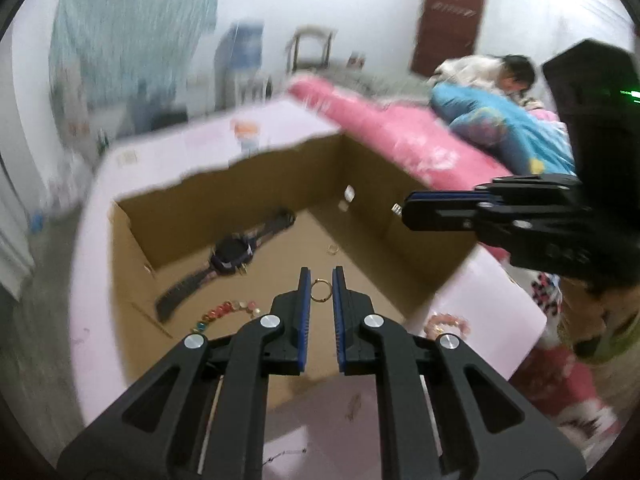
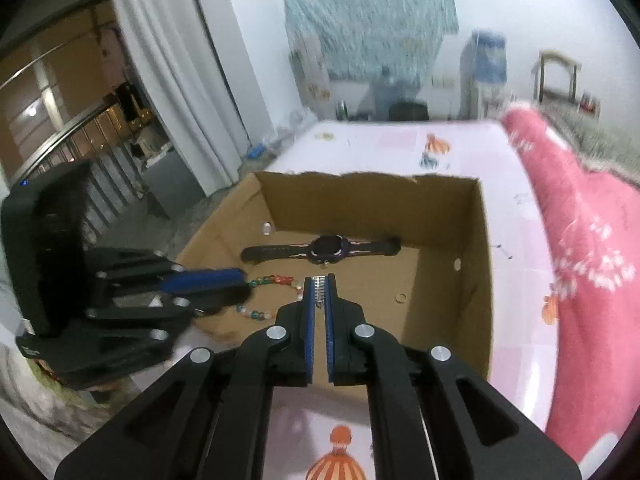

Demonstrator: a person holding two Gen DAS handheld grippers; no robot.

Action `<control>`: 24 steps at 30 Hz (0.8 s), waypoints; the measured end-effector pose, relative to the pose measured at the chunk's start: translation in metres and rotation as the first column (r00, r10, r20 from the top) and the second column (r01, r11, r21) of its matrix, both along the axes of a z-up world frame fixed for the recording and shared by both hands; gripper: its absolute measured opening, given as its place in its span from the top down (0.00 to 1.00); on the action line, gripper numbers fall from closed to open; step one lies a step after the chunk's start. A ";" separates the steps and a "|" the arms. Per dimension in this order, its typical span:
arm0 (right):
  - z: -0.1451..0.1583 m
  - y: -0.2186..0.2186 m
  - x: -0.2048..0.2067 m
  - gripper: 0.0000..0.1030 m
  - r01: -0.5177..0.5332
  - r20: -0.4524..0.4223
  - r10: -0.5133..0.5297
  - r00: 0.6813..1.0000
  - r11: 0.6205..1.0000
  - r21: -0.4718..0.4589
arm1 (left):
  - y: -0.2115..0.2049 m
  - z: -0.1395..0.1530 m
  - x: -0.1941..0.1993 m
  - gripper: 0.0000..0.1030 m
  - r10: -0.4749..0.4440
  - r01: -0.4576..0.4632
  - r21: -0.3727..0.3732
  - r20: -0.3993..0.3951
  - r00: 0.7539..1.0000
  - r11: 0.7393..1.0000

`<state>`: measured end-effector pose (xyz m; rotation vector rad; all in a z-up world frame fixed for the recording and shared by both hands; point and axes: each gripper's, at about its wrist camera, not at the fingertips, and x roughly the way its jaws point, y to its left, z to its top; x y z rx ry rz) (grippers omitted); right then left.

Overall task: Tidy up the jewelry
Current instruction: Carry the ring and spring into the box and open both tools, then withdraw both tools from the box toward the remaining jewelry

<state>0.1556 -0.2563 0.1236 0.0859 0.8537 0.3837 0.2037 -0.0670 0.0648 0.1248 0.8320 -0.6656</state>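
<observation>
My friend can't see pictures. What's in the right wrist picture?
The right gripper pinches a small silver clip above a cardboard box. Inside lie a dark watch, a beaded bracelet and a gold ring.

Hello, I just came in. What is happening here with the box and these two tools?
A person is sorting jewelry into a cardboard box with two handheld grippers. The right gripper is shut on a small silver piece above the box. The left gripper is open over the box, with a gold ring seen between its fingers. Already lying in the box are a dark watch, a beaded bracelet and a smaller ring.
</observation>
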 end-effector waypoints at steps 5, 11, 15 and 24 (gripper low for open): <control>-0.029 0.002 0.059 0.95 -0.001 -0.194 0.003 0.981 1.000 0.012 | -0.009 -0.027 0.068 0.91 0.058 -0.056 0.014 -0.216 0.975 0.998; -0.054 0.001 0.090 0.95 0.021 -0.301 -0.018 0.954 1.000 0.007 | -0.013 -0.049 0.107 0.90 0.121 -0.110 0.052 -0.350 0.929 0.993; -0.059 -0.003 0.091 0.95 0.041 -0.302 -0.036 0.953 0.999 0.012 | -0.012 -0.050 0.109 0.84 0.127 -0.118 0.047 -0.371 0.920 0.992; -0.046 -0.017 0.081 0.94 0.076 -0.272 -0.065 0.960 0.997 0.030 | -0.006 -0.048 0.113 0.79 0.149 -0.151 0.021 -0.361 0.921 0.988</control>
